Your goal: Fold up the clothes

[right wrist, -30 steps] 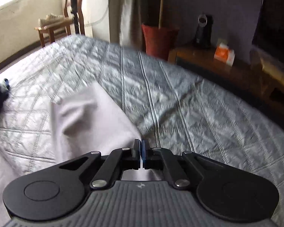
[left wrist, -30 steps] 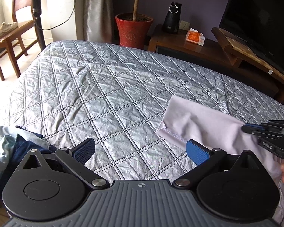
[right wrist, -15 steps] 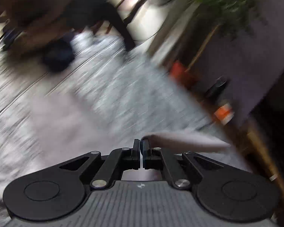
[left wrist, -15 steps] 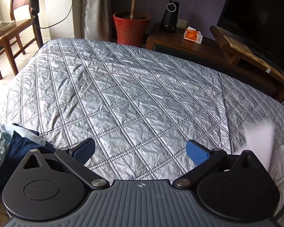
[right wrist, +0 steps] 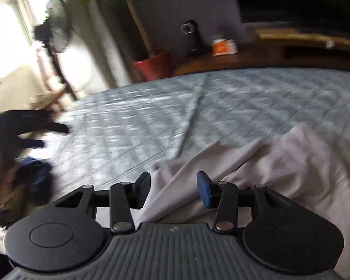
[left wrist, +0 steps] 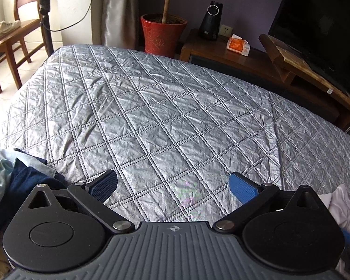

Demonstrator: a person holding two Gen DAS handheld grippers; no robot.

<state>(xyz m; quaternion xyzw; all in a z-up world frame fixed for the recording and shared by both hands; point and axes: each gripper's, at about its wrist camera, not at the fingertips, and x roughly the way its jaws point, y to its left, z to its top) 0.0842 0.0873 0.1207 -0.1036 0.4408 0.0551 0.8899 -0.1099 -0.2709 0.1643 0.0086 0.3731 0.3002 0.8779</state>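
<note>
1. the left gripper (left wrist: 172,185) is wide apart over the grey quilt (left wrist: 151,116), with nothing in it.
2. the right gripper (right wrist: 173,187) has just been opening. its jaws stand partly apart, and the pale cloth (right wrist: 280,168) lies loose under them.
3. the pale cloth is crumpled on the quilt's near right side.
4. a heap of blue clothes (left wrist: 14,175) lies on the near left.
</note>
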